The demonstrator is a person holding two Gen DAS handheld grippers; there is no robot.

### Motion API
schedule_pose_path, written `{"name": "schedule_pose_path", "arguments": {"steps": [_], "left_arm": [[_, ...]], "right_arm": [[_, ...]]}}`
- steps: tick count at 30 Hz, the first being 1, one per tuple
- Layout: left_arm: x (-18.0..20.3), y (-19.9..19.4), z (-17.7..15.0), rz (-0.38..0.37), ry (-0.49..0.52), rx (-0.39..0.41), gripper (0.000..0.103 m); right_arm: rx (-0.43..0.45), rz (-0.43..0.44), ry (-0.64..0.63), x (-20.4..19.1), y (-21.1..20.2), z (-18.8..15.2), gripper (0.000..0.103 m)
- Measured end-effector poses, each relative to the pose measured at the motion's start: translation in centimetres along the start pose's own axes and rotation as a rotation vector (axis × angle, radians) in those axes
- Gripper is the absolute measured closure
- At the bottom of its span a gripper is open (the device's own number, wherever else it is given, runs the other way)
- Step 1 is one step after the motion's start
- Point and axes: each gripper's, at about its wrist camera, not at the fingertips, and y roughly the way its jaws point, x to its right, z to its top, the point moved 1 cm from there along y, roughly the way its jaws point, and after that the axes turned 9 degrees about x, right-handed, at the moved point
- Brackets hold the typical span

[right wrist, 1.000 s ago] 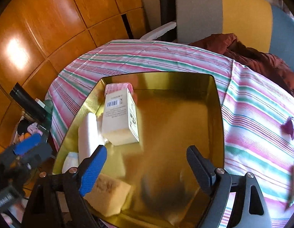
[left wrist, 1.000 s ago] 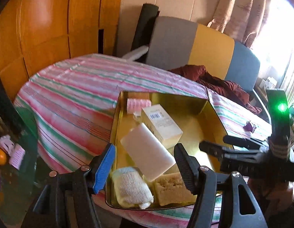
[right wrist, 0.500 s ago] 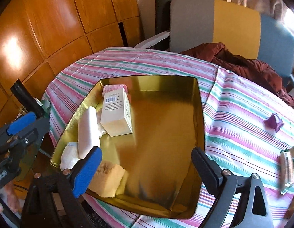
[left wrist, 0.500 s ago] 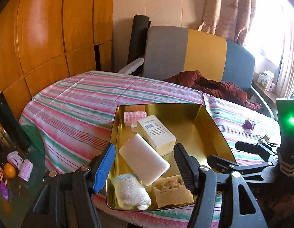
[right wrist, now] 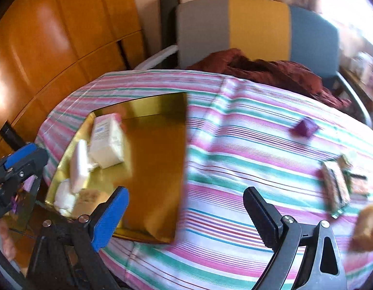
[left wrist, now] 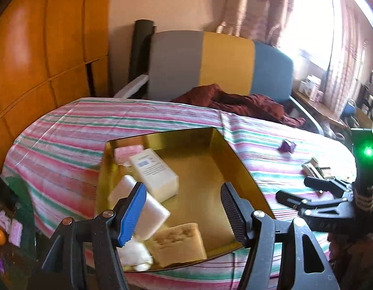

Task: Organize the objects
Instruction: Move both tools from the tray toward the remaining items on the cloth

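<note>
Gold tray (left wrist: 237, 166) on the striped surface (left wrist: 65, 130) holds a white box (left wrist: 153, 171), seen past the released, empty left tool (left wrist: 184, 207). Right wrist view: right tool (right wrist: 186, 215), jaws just widened and empty, hangs over cloth beside the tray (right wrist: 152, 159).

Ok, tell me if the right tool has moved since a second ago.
Yes. The right tool, empty, its jaws just opening, has swung right off the gold tray over the striped tablecloth.
</note>
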Motion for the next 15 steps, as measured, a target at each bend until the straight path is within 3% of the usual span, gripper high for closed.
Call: {"name": "schedule_pose_path", "arguments": {"steps": [15], "left_arm": [[10.9, 2.9, 0.0, -0.244, 0.211, -0.082, 0.038]], "right_arm": [[0.037, -0.370, 0.246, 18.3, -8.9, -3.0, 0.007]]}}
